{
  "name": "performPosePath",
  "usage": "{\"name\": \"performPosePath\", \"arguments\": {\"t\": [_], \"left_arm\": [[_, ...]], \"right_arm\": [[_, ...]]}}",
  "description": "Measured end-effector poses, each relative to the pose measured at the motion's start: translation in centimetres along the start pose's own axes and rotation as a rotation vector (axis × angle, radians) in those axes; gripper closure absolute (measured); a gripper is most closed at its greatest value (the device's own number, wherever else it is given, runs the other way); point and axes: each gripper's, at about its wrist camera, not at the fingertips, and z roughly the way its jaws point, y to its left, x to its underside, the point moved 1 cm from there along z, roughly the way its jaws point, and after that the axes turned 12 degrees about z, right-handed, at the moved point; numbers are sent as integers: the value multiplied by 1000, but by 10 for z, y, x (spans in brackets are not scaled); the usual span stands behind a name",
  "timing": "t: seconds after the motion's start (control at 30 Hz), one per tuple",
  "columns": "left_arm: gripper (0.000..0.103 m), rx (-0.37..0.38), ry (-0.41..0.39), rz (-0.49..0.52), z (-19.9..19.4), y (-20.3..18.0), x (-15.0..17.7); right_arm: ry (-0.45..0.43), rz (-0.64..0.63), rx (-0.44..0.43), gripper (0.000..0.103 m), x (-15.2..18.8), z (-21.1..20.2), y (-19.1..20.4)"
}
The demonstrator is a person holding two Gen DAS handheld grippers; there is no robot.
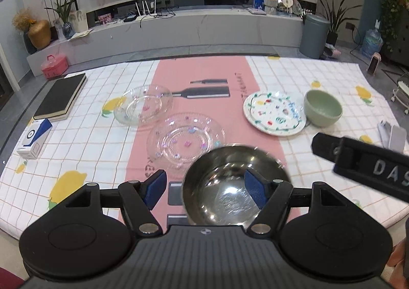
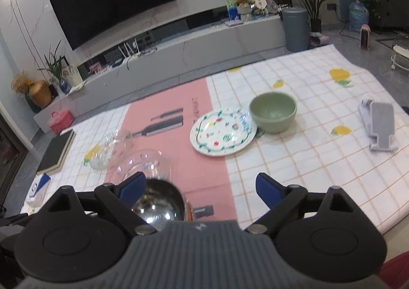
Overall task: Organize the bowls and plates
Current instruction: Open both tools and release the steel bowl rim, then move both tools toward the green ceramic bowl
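Note:
A steel bowl [image 1: 230,184] sits near the table's front edge; it also shows in the right wrist view [image 2: 161,202]. My left gripper [image 1: 207,188] is open, its right pad inside the bowl and its left pad outside the rim. Two clear glass plates [image 1: 143,105] [image 1: 185,142] lie beyond it. A white patterned plate [image 1: 274,112] [image 2: 222,133] and a green bowl [image 1: 322,107] [image 2: 273,112] sit side by side at the right. My right gripper [image 2: 199,188] is open and empty above the cloth, and its body shows in the left wrist view [image 1: 358,158].
A black book [image 1: 60,96] and a blue-white box [image 1: 34,138] lie at the table's left. A grey phone stand [image 2: 378,125] sits at the right. The tablecloth [image 2: 306,156] has a pink centre strip and a lemon grid pattern.

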Motion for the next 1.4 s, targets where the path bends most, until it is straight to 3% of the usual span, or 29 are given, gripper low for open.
{"name": "performPosePath", "arguments": {"t": [0.37,0.77,0.9,1.1,1.3,1.4], "left_arm": [[21,15,-63,39,-27,-32,-56],[21,85,-69,90,-12,-80,-111],[21,96,-73,117,3,-93,-129],[21,111,-37,69,35,-103,-151],[22,108,14,114,72,-123,-167],[22,116,68,194,100,-138,-170]], "right_arm": [[-85,77,16,12,-70,-37,-25],[-125,56,65,12,-131,-30,-55],[-122,75,83,12,-151,-13,-71],[-64,69,112,12,-175,31,-84],[11,122,109,12,-169,89,-107],[44,179,120,14,-160,116,-129]]}}
